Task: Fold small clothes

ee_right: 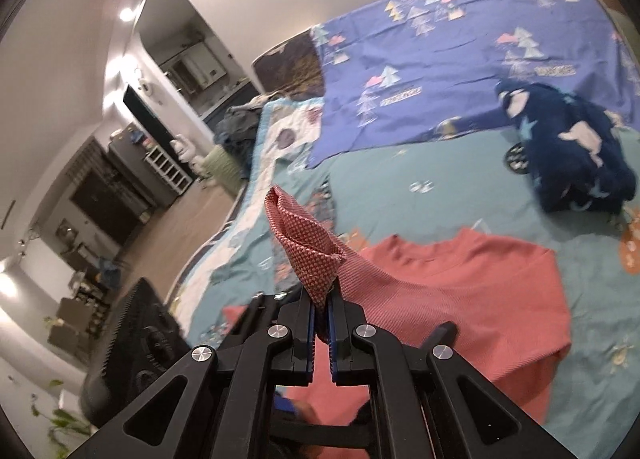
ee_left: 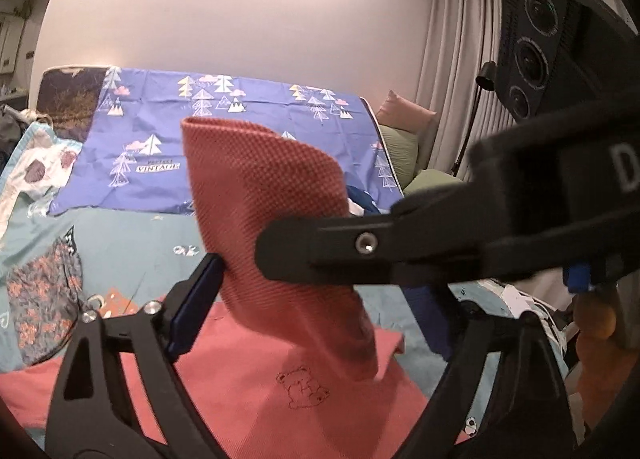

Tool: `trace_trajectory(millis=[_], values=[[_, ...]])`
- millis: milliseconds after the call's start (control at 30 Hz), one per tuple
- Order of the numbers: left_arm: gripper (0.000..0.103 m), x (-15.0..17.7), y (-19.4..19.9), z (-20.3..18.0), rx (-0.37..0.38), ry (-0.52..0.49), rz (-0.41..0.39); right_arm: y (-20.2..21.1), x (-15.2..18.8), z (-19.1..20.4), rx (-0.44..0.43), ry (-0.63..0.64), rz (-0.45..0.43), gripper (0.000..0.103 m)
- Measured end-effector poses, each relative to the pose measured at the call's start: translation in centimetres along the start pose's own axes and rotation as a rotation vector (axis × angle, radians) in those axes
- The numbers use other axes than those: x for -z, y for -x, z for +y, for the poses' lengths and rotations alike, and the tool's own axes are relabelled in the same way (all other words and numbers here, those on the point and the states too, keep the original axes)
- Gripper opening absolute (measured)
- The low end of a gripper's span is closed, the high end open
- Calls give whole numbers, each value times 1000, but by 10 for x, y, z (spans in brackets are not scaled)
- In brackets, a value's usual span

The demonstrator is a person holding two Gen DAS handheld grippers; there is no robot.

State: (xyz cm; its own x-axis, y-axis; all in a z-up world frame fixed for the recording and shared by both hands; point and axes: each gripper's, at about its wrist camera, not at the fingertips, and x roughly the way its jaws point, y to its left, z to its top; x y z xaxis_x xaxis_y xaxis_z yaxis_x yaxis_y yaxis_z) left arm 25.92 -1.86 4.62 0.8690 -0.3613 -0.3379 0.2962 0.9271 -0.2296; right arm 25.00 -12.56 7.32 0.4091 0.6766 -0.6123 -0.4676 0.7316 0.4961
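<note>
A small coral-pink top (ee_left: 256, 391) with a bear outline lies on the teal bed sheet (ee_left: 152, 243). In the right wrist view the top (ee_right: 472, 291) spreads over the bed. My right gripper (ee_right: 322, 323) is shut on its sleeve end (ee_right: 304, 243), which stands up from the pads. In the left wrist view that lifted sleeve (ee_left: 272, 211) hangs between my left fingers. My left gripper (ee_left: 312, 299) is open around it; the left pad (ee_left: 196, 299) touches the cloth. The right gripper (ee_left: 340, 247) crosses in front from the right.
A purple cover (ee_left: 224, 127) with tree prints lies at the back of the bed. A crumpled dark blue garment (ee_right: 576, 155) sits on the bed to the right. A floral garment (ee_left: 44, 299) lies at the left. The bed's left edge drops to the floor (ee_right: 184, 227).
</note>
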Motion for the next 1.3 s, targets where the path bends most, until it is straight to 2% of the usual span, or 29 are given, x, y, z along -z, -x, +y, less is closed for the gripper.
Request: trace_trajectory(millis=[200,367,433,500,567,633,700,800,867,933,967,1000,1033,1067,1100,1200,1300], values=[[67,13,10,27,3,84,11,-14,5,10,21,25,15,7],[53,20,14,44,13,134,36,-25,11,19,-19,23,46,11],[46,22,16,48,16,125,32,-29,11,21,-40,25,56,20],[32,24,24,45,29,113,25,-29,13,25,-74,23,57,30],[24,24,29,47,52,117,16,-26,15,27,-111,15,48,36],[19,23,36,47,61,111,5,-17,16,29,-156,19,18,57],[11,22,42,50,63,102,-2,-5,17,29,-157,29,-28,67],[10,21,51,59,73,111,-5,12,21,21,-103,63,-97,77],[10,24,53,68,67,122,3,19,26,0,-82,42,-123,79],[12,32,50,76,58,122,68,20,31,-18,-77,20,-116,80],[18,36,49,80,43,125,95,18,36,-28,-63,19,-96,80],[35,43,51,85,36,130,129,14,42,-37,-36,29,-64,82],[44,49,54,90,29,135,158,11,46,-42,-17,42,-41,82],[62,55,58,95,18,139,178,7,56,-47,9,74,-6,82],[72,61,64,98,12,144,199,4,64,-51,31,104,21,82],[75,75,81,90,78,103,244,-7,93,-63,112,175,88,82],[82,92,86,49,106,-110,288,-11,112,-83,91,131,122,82]])
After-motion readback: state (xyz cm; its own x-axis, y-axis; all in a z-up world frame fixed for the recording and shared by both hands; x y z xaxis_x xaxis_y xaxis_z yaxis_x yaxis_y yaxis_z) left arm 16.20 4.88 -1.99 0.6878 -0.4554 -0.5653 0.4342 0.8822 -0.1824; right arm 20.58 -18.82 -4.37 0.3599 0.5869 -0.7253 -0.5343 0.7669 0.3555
